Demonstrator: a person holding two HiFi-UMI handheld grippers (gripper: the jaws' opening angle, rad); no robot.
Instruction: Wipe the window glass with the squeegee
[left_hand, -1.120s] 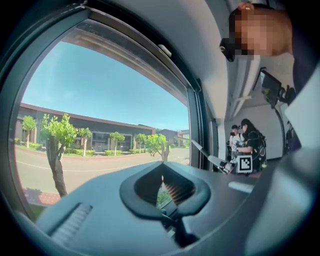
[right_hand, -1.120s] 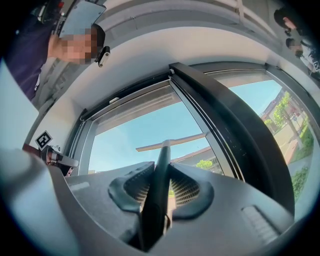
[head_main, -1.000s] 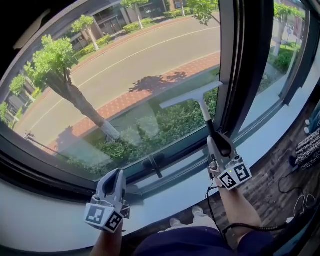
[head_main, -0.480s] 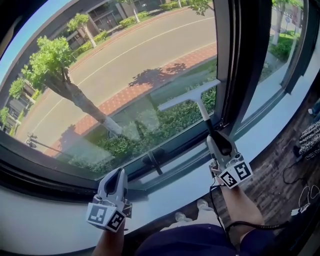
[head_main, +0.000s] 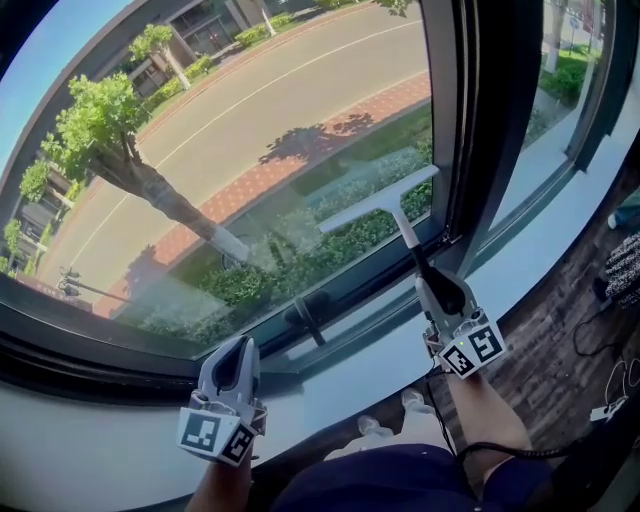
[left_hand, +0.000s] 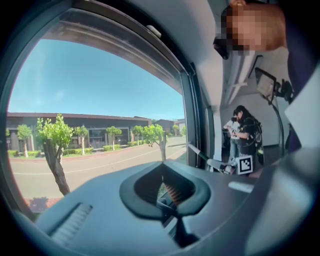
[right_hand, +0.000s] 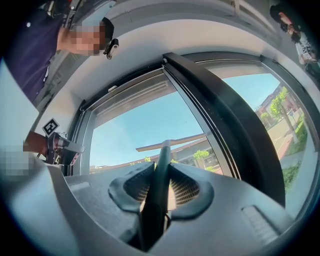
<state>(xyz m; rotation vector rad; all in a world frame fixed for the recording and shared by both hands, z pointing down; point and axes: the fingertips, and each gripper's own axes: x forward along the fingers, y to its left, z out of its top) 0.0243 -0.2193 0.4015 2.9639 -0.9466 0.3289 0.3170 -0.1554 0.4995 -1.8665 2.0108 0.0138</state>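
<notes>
The squeegee has a pale blade lying against the lower right of the window glass, and its dark handle runs down into my right gripper. That gripper is shut on the handle. In the right gripper view the handle stands between the two pads, with the blade crosswise above it. My left gripper hovers low over the white sill, apart from the squeegee. Its jaws are shut with nothing between them.
A black vertical mullion stands just right of the blade. A black window handle juts from the bottom frame between the grippers. The white sill runs below. Cables lie on the wooden floor. People stand further inside.
The squeegee blade has slid a little lower on the glass, nearer the bottom frame. The right gripper still holds it, and the left gripper has barely moved.
</notes>
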